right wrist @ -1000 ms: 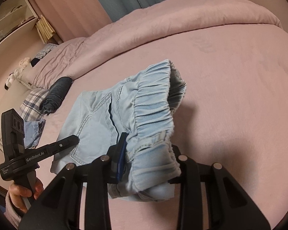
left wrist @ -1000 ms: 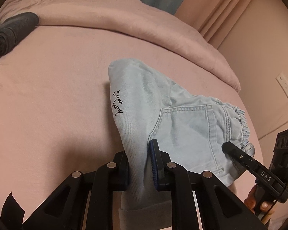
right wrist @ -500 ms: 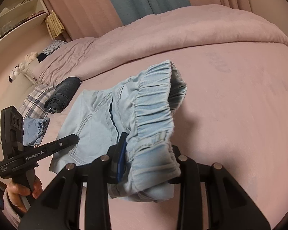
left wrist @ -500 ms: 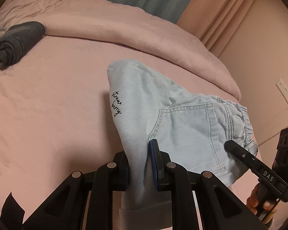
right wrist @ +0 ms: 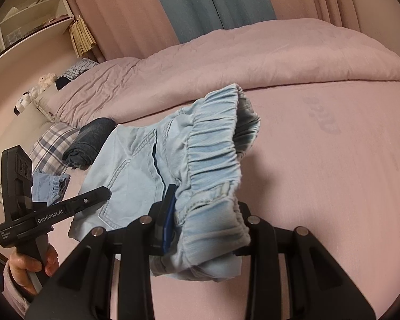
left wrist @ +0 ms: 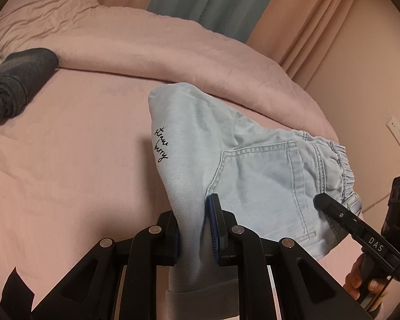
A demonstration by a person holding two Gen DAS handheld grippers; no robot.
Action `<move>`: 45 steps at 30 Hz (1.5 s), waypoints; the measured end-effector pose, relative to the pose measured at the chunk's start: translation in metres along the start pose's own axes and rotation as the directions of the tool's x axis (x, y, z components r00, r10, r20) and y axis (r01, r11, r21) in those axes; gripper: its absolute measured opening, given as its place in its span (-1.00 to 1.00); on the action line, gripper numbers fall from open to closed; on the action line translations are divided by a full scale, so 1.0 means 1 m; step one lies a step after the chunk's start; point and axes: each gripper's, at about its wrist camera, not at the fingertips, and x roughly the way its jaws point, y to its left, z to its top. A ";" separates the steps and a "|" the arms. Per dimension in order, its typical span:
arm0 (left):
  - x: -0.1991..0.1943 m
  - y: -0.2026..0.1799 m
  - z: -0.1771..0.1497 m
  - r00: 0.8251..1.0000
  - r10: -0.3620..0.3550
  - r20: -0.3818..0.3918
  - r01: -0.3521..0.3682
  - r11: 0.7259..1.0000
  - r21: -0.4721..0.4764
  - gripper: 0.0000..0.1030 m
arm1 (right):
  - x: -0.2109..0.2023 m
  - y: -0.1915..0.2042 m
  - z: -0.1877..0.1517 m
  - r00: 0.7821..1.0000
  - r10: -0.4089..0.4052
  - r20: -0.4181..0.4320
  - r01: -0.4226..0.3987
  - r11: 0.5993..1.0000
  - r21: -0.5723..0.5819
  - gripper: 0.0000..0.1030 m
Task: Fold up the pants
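Mid-fold: you are carrying the folded pants (left wrist: 253,176) just above the bed (left wrist: 66,160).
Your left gripper (left wrist: 192,229) is clamping the leg end, your right gripper (right wrist: 205,221) the elastic waistband; laying flat and any final fold are probably remaining.

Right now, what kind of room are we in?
Most likely a bedroom. A wide bed under pink bedding fills both views, with a plaid pillow at its head, curtains behind it, and wall shelves beside it.
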 end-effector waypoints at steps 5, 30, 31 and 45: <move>0.008 0.005 0.005 1.000 -0.004 -0.008 0.004 1.000 -0.006 -0.70 | 0.009 0.000 0.007 1.000 -0.005 0.004 0.005 1.000 -0.002 -0.37; 0.059 0.014 0.026 0.997 0.035 -0.073 -0.034 0.999 0.012 -0.70 | 0.060 -0.007 0.018 0.998 -0.046 -0.036 0.046 0.999 0.020 -0.37; 0.060 0.015 0.026 0.996 0.035 -0.076 -0.034 0.999 0.011 -0.70 | 0.061 -0.008 0.018 0.998 -0.048 -0.036 0.049 0.999 0.021 -0.36; 0.076 0.023 0.027 0.992 0.053 -0.115 -0.050 0.998 0.030 -0.70 | 0.090 -0.023 0.016 0.993 -0.071 -0.094 0.074 0.997 0.033 -0.36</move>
